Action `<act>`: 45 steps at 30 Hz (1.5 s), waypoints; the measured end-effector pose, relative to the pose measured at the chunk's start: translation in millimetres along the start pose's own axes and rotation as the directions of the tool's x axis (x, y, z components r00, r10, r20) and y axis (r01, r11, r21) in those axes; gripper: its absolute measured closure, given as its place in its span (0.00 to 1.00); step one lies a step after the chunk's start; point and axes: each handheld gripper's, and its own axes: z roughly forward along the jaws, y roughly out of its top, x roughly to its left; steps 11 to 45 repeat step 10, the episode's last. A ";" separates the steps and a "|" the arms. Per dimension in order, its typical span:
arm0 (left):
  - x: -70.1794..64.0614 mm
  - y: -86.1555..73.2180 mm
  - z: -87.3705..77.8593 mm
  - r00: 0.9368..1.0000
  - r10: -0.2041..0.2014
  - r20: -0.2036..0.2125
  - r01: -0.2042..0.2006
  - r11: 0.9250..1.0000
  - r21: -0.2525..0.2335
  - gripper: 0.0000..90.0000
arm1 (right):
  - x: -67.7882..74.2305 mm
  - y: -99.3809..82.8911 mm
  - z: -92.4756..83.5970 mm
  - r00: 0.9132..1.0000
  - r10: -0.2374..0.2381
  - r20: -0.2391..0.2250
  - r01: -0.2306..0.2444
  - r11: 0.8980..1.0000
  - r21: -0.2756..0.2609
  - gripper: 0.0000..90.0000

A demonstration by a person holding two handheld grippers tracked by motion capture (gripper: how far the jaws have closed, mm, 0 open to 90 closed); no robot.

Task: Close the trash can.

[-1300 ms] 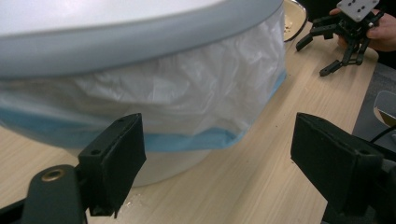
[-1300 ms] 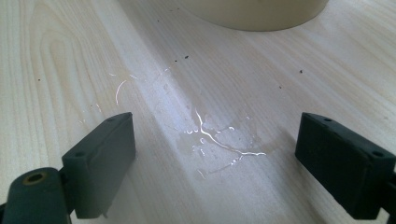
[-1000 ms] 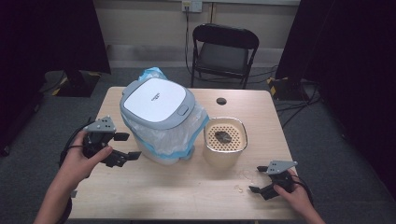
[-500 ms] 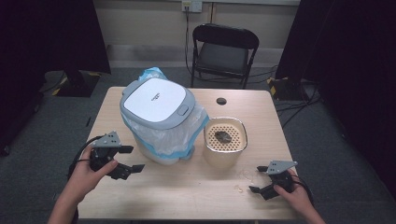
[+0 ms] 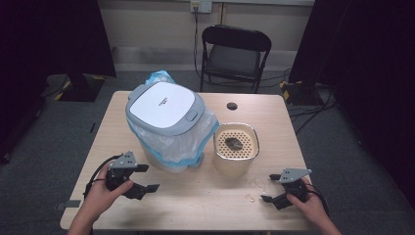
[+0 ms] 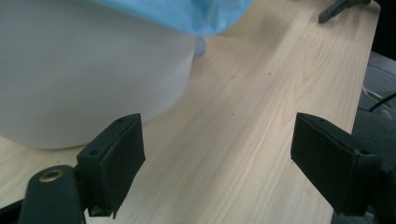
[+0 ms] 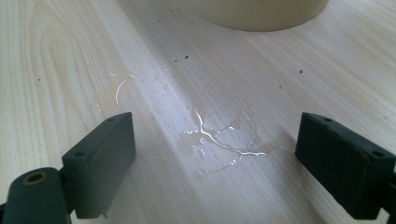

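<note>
Down and back toward me has come my left gripper (image 5: 142,179): a second ago it hovered level with the side of the lidded bin (image 5: 166,128), and now it sits low over the table (image 5: 195,210) at about seven o'clock from the bin, close to the near edge. Its jaws stand wide apart with nothing between them; in the left gripper view I look past the two black pads at bare wood, with the bin's white wall (image 6: 88,70) and the blue liner bag (image 6: 187,14) just ahead to the left, near but not touching. My right gripper (image 5: 272,189) has not shifted; it rests near the near right corner, at roughly five o'clock from the small beige strainer basket (image 5: 237,147), jaws likewise spread and holding nothing. Beneath it, in the right gripper view, a thin smear of spilled liquid (image 7: 215,140) glistens on the wood, just short of the basket's base (image 7: 254,14). The bin stands closed at the table's middle, its liner bunched under the lid, the basket just beside it at three o'clock with a dark scrap inside. I judge this to be a pulling away, with both hands parked; work on the bin looks finished or paused, and only the wet patch seems left to deal with.
</note>
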 end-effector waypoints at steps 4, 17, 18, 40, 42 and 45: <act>-4.2 -5.7 10.4 1.000 0.015 0.011 -0.015 1.000 0.002 0.19 | 0.1 0.0 -0.1 1.000 0.002 0.000 -0.002 1.000 0.001 0.13; -13.1 -14.7 31.2 0.998 0.054 0.034 -0.055 0.998 0.016 0.19 | 0.0 0.0 0.0 1.000 0.000 0.000 0.000 1.000 0.001 0.13; -13.1 -14.7 31.2 0.998 0.054 0.034 -0.055 0.998 0.016 0.19 | 0.0 0.0 0.0 1.000 0.000 0.000 0.000 1.000 0.001 0.13; -13.1 -14.7 31.2 0.998 0.054 0.034 -0.055 0.998 0.016 0.19 | 0.0 0.0 0.0 1.000 0.000 0.000 0.000 1.000 0.001 0.13; -13.1 -14.7 31.2 0.998 0.054 0.034 -0.055 0.998 0.016 0.19 | 0.0 0.0 0.0 1.000 0.000 0.000 0.000 1.000 0.001 0.13; -13.1 -14.7 31.2 0.998 0.054 0.034 -0.055 0.998 0.016 0.19 | 0.0 0.0 0.0 1.000 0.000 0.000 0.000 1.000 0.001 0.13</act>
